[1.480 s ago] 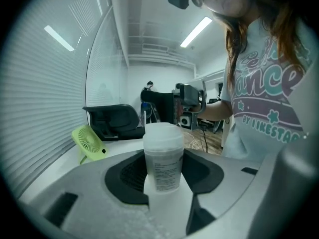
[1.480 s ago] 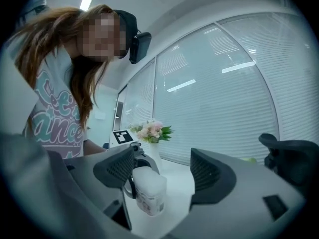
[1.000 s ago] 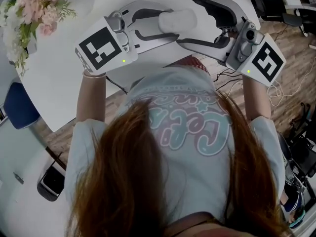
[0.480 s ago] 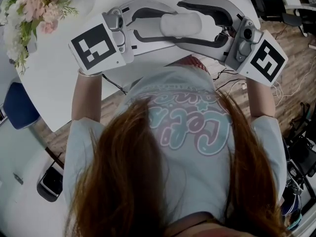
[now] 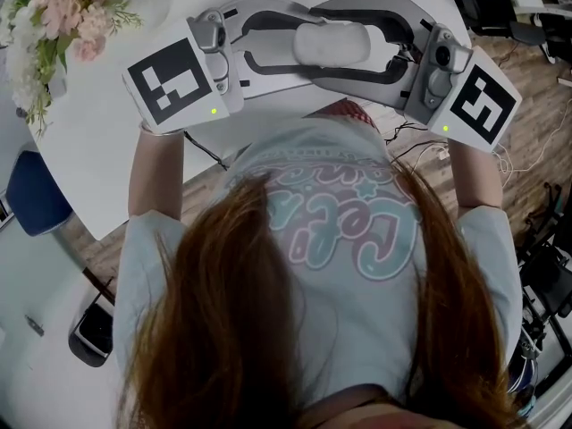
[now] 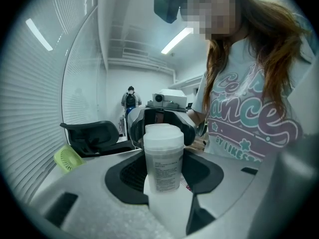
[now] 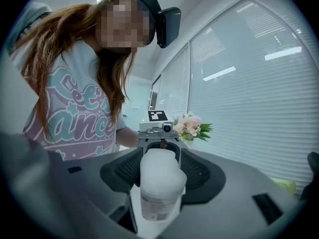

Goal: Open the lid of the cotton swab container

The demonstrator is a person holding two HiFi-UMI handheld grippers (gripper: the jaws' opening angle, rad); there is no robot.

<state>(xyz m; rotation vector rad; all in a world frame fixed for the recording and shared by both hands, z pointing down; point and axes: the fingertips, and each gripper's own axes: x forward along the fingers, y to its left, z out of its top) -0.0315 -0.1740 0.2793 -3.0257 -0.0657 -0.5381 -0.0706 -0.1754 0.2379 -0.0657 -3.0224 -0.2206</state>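
The cotton swab container (image 5: pixel 335 43), a frosted white tub with a wider lid (image 6: pixel 163 136), hangs above the white table (image 5: pixel 98 141) near its front edge. My left gripper (image 5: pixel 304 41) comes in from the left and is shut on it; the tub fills the gap between the jaws of the left gripper (image 6: pixel 164 183). My right gripper (image 5: pixel 316 45) faces it from the right. Its jaws have just been closing with the container between them, and its dark pads (image 7: pixel 122 171) now lie against the tub's sides. I cannot tell exactly where on the tub they grip.
Pink flowers (image 5: pixel 63 25) stand at the table's far left. A blue chair (image 5: pixel 36 195) sits below the table's left edge, cables (image 5: pixel 420 150) trail over the wooden floor. A green fan (image 6: pixel 67 158) and a black office chair (image 6: pixel 92 136) lie beyond.
The right gripper has moved left over the container and drawn its wide-open jaws in around it. The left gripper has kept its hold and stayed put.
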